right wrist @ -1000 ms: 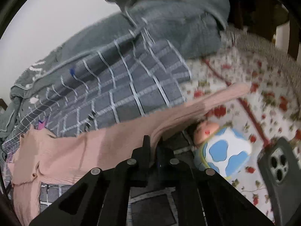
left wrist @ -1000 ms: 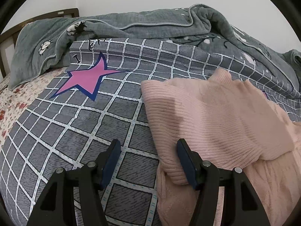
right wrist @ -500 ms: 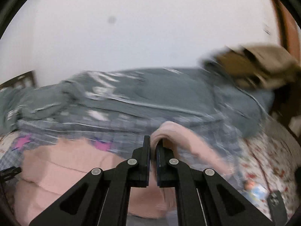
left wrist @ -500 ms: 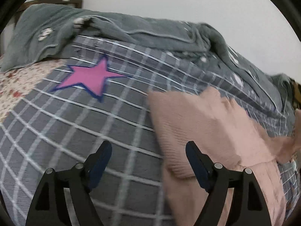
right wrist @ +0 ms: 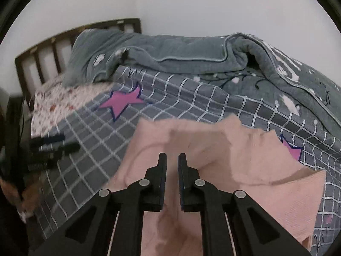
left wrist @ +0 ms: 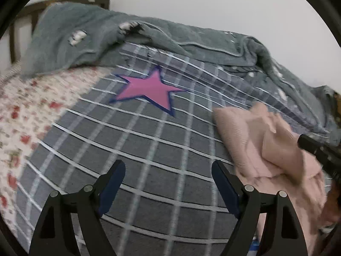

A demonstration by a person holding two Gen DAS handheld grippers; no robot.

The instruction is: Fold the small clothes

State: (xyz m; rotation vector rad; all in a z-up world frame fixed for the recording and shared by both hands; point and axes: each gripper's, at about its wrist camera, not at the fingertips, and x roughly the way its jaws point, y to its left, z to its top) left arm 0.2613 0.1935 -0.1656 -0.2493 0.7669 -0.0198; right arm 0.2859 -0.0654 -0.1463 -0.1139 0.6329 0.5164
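A pink ribbed sweater [right wrist: 213,160] lies on the grey checked blanket [right wrist: 191,98], with a sleeve folded across its body. My right gripper [right wrist: 172,156] hovers just above it. Its jaws are opening, a narrow gap shows between them, and I see no cloth pinched there. In the left wrist view the sweater [left wrist: 255,140] is at the right. My left gripper [left wrist: 168,166] stands wide open over bare blanket [left wrist: 149,140] to the sweater's left, holding nothing. A black part of the right-hand tool [left wrist: 313,147] pokes in over the sweater from the right edge.
A grey-green quilt [right wrist: 181,51] is bunched along the back against the white wall. A floral sheet [left wrist: 32,111] covers the left side, with a dark wooden headboard [right wrist: 42,51] behind it. A pink star [left wrist: 149,89] marks the blanket.
The right gripper carried the pink sleeve from the far right across onto the sweater's body, then parted its jaws. The left gripper opened wider and slid left, off the sweater's edge.
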